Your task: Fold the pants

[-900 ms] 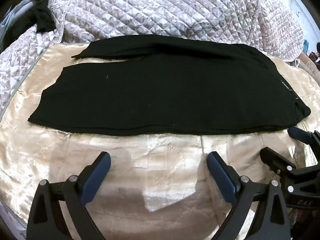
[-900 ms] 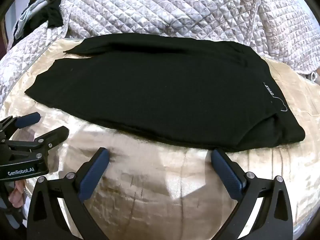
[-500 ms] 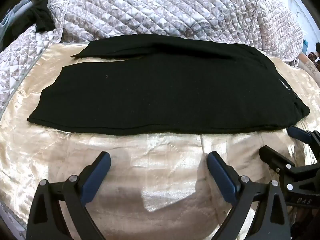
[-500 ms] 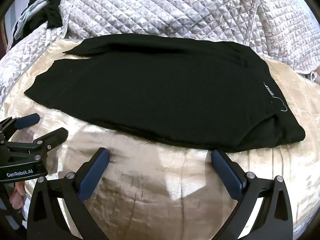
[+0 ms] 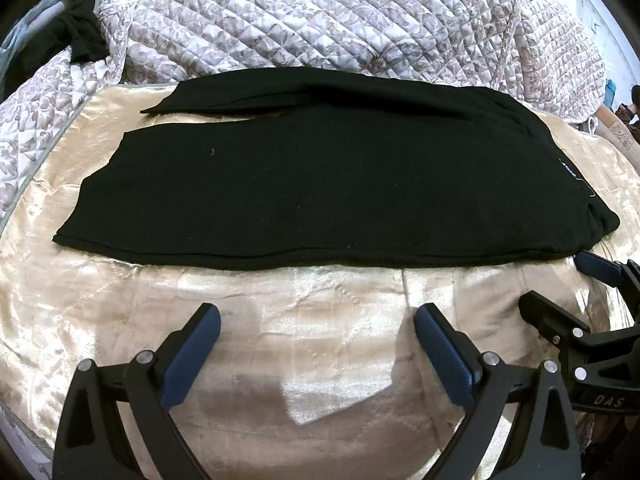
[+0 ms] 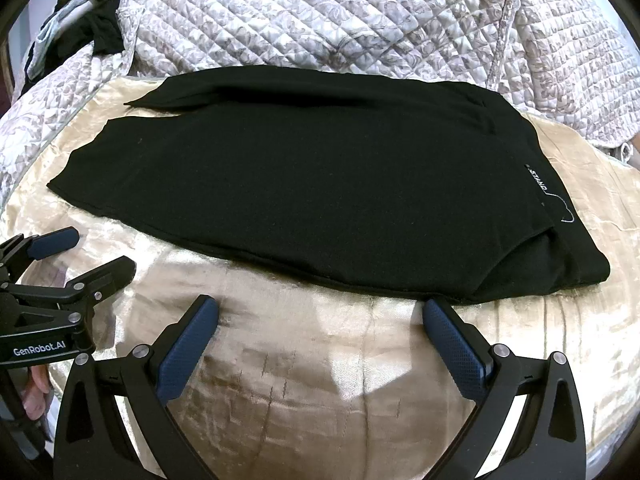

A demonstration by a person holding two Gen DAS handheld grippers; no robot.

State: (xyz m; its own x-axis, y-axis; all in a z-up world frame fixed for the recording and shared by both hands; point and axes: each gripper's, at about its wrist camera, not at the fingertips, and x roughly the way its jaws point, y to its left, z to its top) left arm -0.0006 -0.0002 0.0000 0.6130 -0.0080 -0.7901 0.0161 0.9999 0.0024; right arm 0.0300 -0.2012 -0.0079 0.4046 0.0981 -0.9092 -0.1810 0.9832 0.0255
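Pants point(image 5: 320, 184), black and already doubled leg over leg, are laid flat on a cream satin spread point(image 5: 280, 320) with the long axis running left to right, waistband and label at the right end, just beyond both sets of fingertips. Left gripper point(image 5: 316, 320) and right gripper point(image 6: 320, 312) are shown spread wide and empty. The right gripper is judged nearer, its right pad almost at the near hem.

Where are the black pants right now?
The black pants lie flat across the gold cover, just beyond both open tongs, before the quilted blanket.
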